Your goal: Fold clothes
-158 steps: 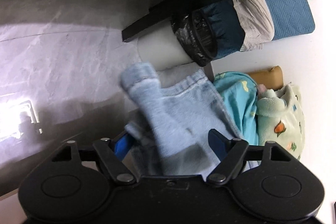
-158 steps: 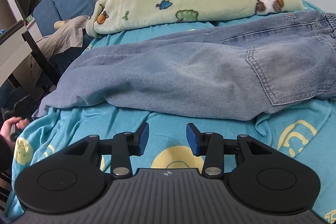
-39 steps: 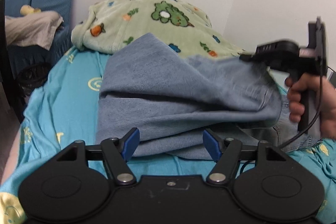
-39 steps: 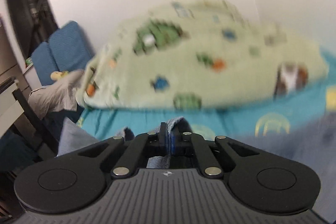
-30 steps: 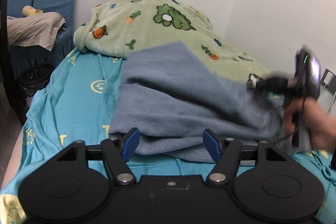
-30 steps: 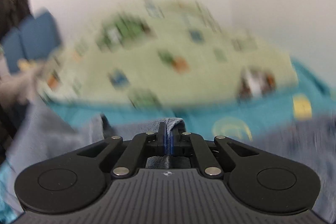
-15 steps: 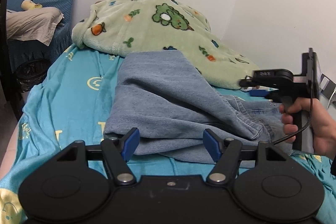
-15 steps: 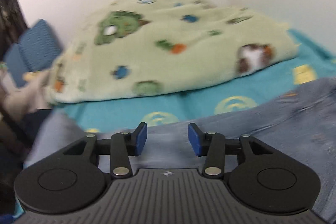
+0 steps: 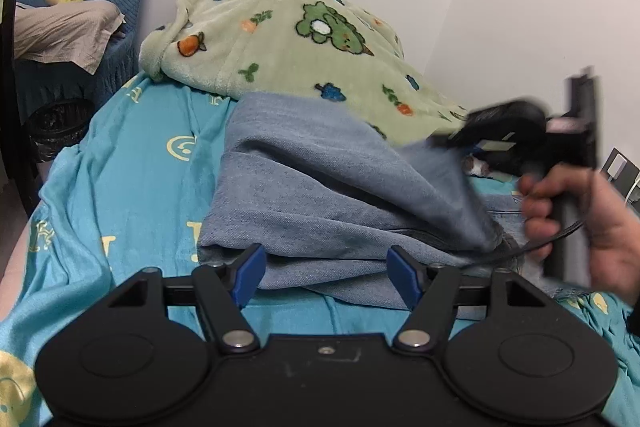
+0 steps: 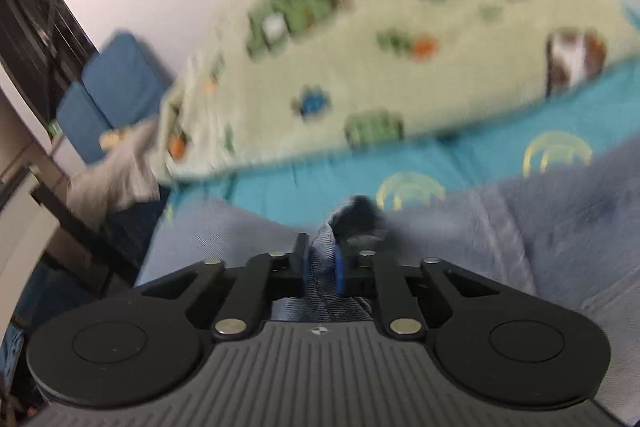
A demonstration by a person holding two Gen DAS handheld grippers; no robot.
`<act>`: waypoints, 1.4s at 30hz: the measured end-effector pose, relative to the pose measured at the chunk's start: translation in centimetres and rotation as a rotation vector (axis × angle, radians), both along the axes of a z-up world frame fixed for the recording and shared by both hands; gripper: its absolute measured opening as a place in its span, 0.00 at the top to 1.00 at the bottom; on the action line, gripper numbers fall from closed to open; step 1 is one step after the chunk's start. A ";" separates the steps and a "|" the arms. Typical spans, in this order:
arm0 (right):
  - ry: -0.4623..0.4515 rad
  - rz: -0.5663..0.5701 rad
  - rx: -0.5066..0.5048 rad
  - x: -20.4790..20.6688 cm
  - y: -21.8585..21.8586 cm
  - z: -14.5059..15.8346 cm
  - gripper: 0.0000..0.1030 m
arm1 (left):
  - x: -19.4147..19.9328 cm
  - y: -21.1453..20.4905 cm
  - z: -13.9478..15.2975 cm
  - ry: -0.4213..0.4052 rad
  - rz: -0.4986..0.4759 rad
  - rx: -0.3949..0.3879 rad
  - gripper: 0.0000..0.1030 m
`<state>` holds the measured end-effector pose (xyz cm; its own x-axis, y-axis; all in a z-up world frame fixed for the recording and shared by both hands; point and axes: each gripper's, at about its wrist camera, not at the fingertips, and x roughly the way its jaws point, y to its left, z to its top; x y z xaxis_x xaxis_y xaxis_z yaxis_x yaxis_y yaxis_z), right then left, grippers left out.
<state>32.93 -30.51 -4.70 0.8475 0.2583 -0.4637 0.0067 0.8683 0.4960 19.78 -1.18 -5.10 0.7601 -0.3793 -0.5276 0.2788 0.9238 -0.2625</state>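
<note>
The right gripper [image 10: 320, 269] pinches a fold of the jeans [image 9: 320, 187] on the bed [image 9: 120, 187]. Just before the jeans, the left gripper [image 9: 325, 273] hangs wide open, holding nothing.

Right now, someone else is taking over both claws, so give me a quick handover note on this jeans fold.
Left claw: open, empty, at the near edge of the jeans.
Right claw: pinched shut on a fold of denim, lifting that edge at the right side.
Things: the jeans lie across the teal bedsheet, in front of the green blanket.
Done: the jeans are doubled over once, loosely.
Left: lay down the edge that the right claw holds, smooth it, then probably fold again into a compact stack.
</note>
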 end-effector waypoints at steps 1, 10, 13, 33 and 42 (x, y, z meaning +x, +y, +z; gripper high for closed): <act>-0.042 -0.032 -0.004 -0.7 -0.4 1.1 0.92 | 0.0 0.0 0.0 -0.002 0.003 0.002 0.38; 0.094 -0.219 -0.033 -1.6 -4.7 -2.0 0.91 | 0.3 -0.2 -0.5 -0.001 0.018 0.037 0.38; 0.181 -0.223 0.005 -1.0 -5.3 -4.9 0.85 | 0.4 -0.4 -0.7 0.001 0.015 0.047 0.38; 0.108 -0.543 0.149 -18.0 -16.0 -2.8 0.22 | -1.0 -1.9 -0.6 -0.018 -0.025 0.083 0.36; 0.200 -0.700 0.419 -17.5 -21.0 -8.7 0.21 | -1.1 -3.3 -1.5 0.003 -0.034 0.107 0.35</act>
<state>15.39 -51.52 -13.42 0.7882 -0.1127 -0.6049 0.5976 0.3747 0.7088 18.69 -4.53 -6.57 0.7462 -0.3459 -0.5688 0.3096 0.9367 -0.1634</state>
